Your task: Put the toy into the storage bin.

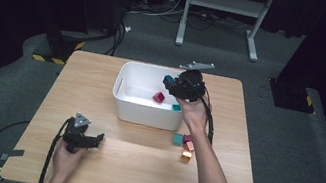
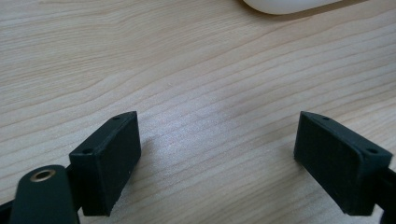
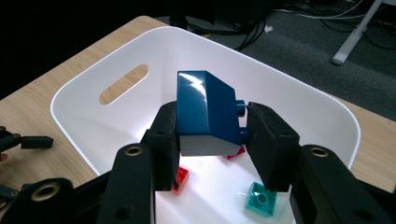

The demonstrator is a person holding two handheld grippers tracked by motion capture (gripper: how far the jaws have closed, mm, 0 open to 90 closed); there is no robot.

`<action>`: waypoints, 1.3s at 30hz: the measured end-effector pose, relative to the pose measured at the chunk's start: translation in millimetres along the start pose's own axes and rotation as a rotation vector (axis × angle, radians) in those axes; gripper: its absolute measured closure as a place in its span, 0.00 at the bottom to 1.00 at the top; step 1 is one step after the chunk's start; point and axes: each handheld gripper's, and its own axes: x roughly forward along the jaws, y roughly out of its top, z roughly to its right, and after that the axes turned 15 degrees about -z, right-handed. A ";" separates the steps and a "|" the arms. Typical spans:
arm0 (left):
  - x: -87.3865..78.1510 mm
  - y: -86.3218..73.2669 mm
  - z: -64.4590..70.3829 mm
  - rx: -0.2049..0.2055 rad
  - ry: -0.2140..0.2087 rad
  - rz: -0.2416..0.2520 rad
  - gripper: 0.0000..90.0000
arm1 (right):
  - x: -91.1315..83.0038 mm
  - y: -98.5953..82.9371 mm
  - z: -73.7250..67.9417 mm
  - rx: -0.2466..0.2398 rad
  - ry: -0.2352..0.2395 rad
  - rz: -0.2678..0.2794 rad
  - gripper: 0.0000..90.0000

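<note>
Right gripper [image 3: 212, 140] clamped on a dark blue block [image 3: 205, 114] up over the white bin [image 3: 327, 112], red [image 3: 180, 179], teal [image 3: 259, 198] and magenta bricks lying inside below, left gripper [image 2: 217, 161] down low at the bench [image 2: 187, 60] with jaws wide apart, holding nothing.

no readable text, labels, numbers or signs anywhere

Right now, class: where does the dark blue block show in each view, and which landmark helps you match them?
High view: dark blue block upper centre, in the right claw over the white bin.
Right gripper view: block centre, clamped above the bin.
Left gripper view: not here.
Shared landmark: the bin.
</note>
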 end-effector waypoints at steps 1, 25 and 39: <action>0.1 0.0 0.1 -0.002 0.000 0.002 0.16 | 2.6 0.7 -0.4 -0.001 -0.005 -0.005 0.62; 0.0 0.0 0.0 0.001 -0.001 -0.001 0.16 | -0.2 -15.6 5.5 0.004 -0.037 0.043 0.51; 0.0 0.0 0.1 0.001 -0.001 -0.001 0.16 | -19.7 -42.6 22.1 0.054 -0.008 0.098 0.49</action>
